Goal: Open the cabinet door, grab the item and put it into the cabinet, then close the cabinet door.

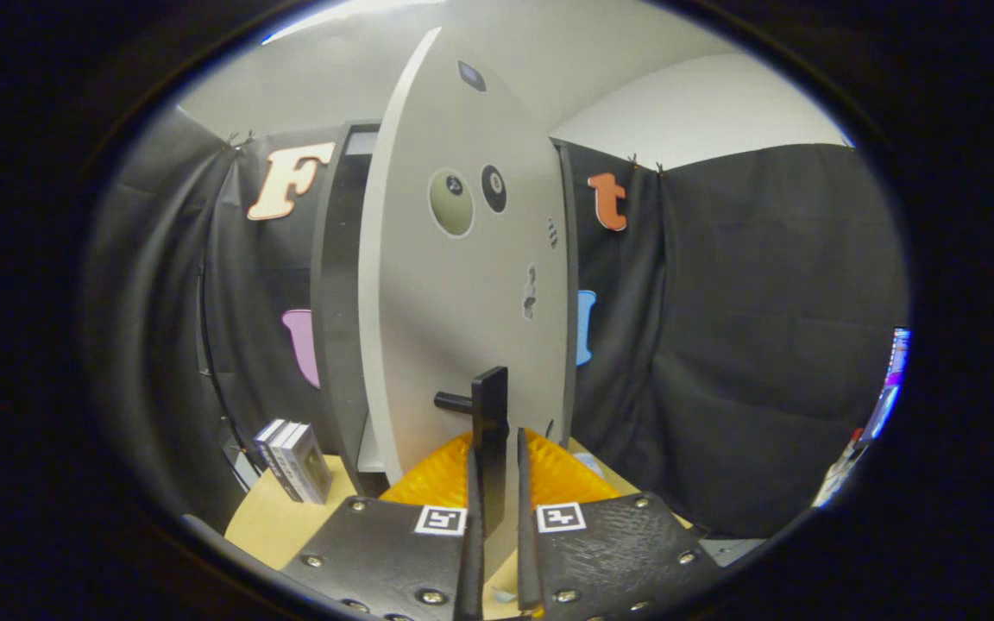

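The grey cabinet door (462,285) stands partly swung out, its edge turned toward me, with round stickers on its face. A black bar handle (488,423) juts from the door low down. My gripper (494,483) has its two fingers closed on that handle, one on each side. The dark cabinet body (337,302) shows to the left of the door, with a slice of its inside shelf visible at the bottom. A small grey box with white sides (294,461) stands on the table to the left of the cabinet.
The cabinet stands on a tan table (273,517). Orange pleated material (437,474) lies just behind the fingers at the foot of the door. Black cloth walls close in on the left, back and right.
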A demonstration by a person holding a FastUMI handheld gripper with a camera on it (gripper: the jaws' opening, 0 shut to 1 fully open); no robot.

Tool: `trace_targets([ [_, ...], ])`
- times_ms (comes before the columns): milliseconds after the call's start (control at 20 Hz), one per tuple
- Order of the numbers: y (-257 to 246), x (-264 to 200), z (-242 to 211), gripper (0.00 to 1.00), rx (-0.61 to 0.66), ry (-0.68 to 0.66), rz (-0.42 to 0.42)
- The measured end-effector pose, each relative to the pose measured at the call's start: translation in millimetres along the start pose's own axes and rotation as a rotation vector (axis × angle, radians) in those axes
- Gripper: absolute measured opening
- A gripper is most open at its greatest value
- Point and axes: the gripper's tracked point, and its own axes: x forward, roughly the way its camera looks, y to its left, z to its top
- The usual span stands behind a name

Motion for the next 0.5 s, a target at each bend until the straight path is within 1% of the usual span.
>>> trace_targets([
  [150,-25.8,-7.0,0.0,0.15,0.003,0.004,-0.04],
  [200,-29.4,-19.4,-2.3,0.15,0.013,0.01,-0.027],
  [300,-49.1,-9.1,2.1,0.05,0.036,0.018,-0.035],
  [500,-66.4,-12.6,-0.3,0.05,0.016,0.016,-0.036],
])
